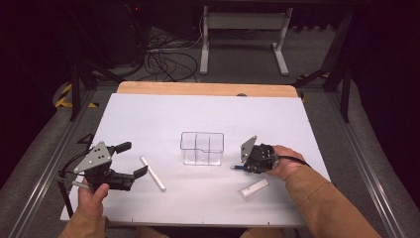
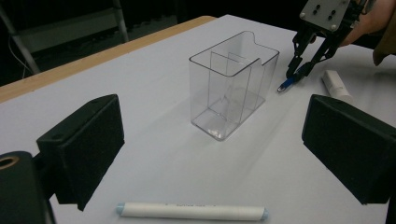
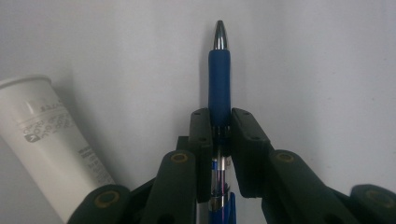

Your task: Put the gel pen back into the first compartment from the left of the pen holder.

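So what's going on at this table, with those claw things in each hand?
A person sits at a white table holding a two-jaw gripper in each hand. The right gripper has closed on a blue pen, which lies low by the table beside a white tube. The left gripper is open and holds nothing; a white marker lies on the table just in front of it. A clear, divided container stands empty between the two.
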The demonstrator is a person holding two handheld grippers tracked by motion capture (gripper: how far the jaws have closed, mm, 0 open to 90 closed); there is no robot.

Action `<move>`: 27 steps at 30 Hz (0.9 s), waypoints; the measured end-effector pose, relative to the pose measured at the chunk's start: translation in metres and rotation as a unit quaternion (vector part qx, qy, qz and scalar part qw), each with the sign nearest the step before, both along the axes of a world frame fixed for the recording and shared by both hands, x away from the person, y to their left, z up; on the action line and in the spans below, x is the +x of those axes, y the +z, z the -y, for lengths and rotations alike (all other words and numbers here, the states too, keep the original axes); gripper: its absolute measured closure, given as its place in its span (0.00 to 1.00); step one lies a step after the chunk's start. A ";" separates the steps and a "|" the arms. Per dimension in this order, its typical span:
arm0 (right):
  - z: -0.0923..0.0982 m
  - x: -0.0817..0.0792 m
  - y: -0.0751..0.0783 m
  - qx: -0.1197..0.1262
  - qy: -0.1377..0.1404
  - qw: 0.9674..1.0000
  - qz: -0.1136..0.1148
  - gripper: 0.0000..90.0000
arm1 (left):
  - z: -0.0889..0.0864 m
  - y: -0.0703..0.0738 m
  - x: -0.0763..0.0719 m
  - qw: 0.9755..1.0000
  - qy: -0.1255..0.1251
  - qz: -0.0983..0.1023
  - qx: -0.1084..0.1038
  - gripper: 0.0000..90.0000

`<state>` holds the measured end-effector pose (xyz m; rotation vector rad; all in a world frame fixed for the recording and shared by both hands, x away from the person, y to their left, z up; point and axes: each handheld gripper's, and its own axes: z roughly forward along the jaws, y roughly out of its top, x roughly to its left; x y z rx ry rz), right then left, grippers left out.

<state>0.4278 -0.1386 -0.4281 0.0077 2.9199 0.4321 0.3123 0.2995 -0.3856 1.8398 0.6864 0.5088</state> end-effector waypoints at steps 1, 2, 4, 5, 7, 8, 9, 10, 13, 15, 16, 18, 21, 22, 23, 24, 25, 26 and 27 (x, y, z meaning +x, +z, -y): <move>0.001 0.000 0.002 0.005 -0.001 1.000 0.001 0.89 | 0.000 0.000 0.000 1.000 0.000 0.000 0.000 0.07; 0.002 0.000 0.005 0.012 -0.002 1.000 0.005 0.89 | 0.000 0.000 0.000 1.000 0.001 -0.001 -0.002 0.07; 0.003 -0.001 0.012 0.022 -0.002 1.000 0.012 0.89 | -0.001 0.000 0.000 1.000 0.001 0.001 -0.004 0.07; 0.004 -0.002 0.016 0.028 0.000 1.000 0.014 0.89 | -0.001 0.000 0.000 1.000 0.002 0.000 -0.005 0.07; 0.005 -0.004 0.024 0.038 0.000 0.999 0.020 0.89 | -0.001 0.000 0.000 1.000 0.001 0.000 -0.006 0.07; 0.005 -0.004 0.026 0.041 0.003 0.999 0.023 0.89 | -0.001 0.000 0.000 1.000 0.001 0.000 -0.006 0.07; 0.006 -0.006 0.029 0.041 0.005 0.999 0.023 0.89 | -0.001 0.000 0.000 1.000 0.001 0.000 -0.006 0.07; 0.006 -0.007 0.031 0.042 0.005 0.999 0.022 0.89 | -0.001 0.000 0.000 1.000 0.001 0.000 -0.006 0.07; 0.007 -0.007 0.035 0.044 0.009 0.999 0.029 0.89 | -0.001 0.000 0.000 1.000 0.001 0.001 -0.006 0.07; 0.008 -0.008 0.037 0.046 0.009 0.998 0.029 0.89 | -0.001 0.000 0.000 1.000 0.002 -0.003 -0.009 0.07; 0.007 -0.008 0.038 0.050 0.007 0.998 0.030 0.89 | -0.001 0.000 0.000 1.000 0.002 0.000 -0.006 0.07; 0.008 -0.009 0.040 0.054 0.008 0.998 0.030 0.89 | -0.002 0.000 0.000 1.000 0.001 0.000 -0.006 0.07; 0.007 -0.011 0.046 0.072 0.016 0.997 0.037 0.89 | -0.002 0.000 0.000 1.000 0.002 -0.001 -0.008 0.07; 0.007 -0.013 0.049 0.078 0.012 0.996 0.038 0.88 | -0.002 0.000 0.000 1.000 0.002 -0.002 -0.008 0.07; 0.006 -0.013 0.052 0.084 0.014 0.996 0.038 0.89 | -0.002 0.000 0.000 1.000 0.002 0.001 -0.006 0.07; 0.006 -0.015 0.055 0.092 0.012 0.995 0.038 0.89 | -0.002 0.000 0.000 1.000 0.002 0.001 -0.007 0.07; 0.006 -0.016 0.058 0.099 0.014 0.994 0.039 0.88 | -0.002 0.000 0.000 1.000 0.002 0.001 -0.007 0.07; 0.005 -0.017 0.061 0.108 0.013 0.993 0.038 0.88 | -0.002 0.000 0.000 1.000 0.002 0.001 -0.007 0.07; 0.005 -0.017 0.065 0.118 0.014 0.992 0.038 0.88 | -0.002 0.000 0.000 1.000 0.003 0.001 -0.007 0.07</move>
